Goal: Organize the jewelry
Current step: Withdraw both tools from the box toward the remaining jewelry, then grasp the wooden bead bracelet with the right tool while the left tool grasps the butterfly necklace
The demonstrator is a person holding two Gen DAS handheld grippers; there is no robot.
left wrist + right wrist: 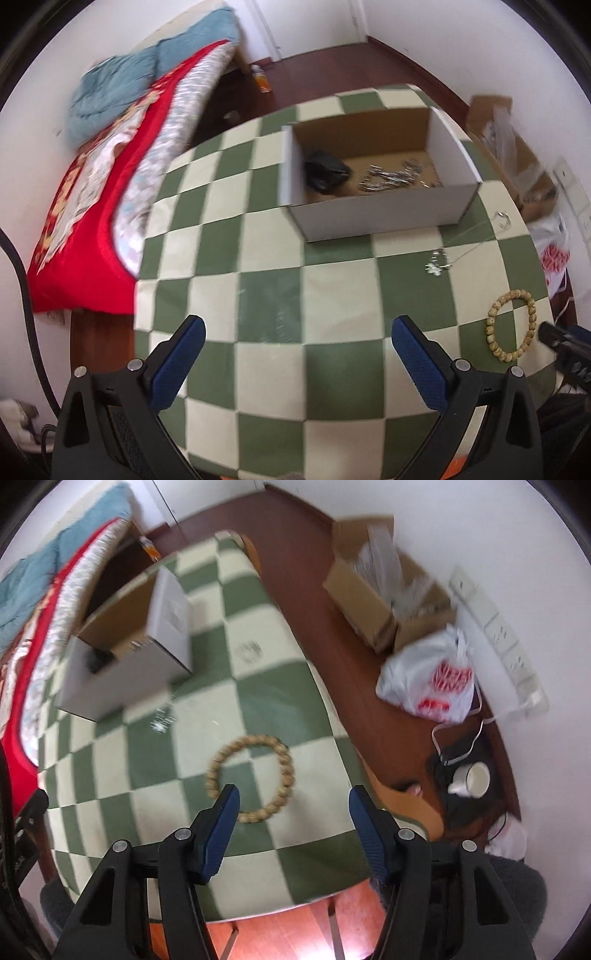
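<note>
A wooden bead bracelet [250, 777] lies on the green-and-cream checked tablecloth [155, 760], just ahead of my right gripper [294, 796], which is open and empty above it. The bracelet also shows in the left wrist view [511, 325] at the right. A silver necklace [439, 263] lies in front of an open white cardboard box [373, 218], which holds silver jewelry [397, 176] and a black pouch [325, 170]. A small silver piece [503, 219] lies right of the box. My left gripper [297, 328] is open and empty over the cloth.
A bed with a red cover [85, 206] stands left of the table. On the floor at the right are a cardboard box [369, 587], a white plastic bag [432, 681], a power strip [498, 635] and a white cup [472, 779].
</note>
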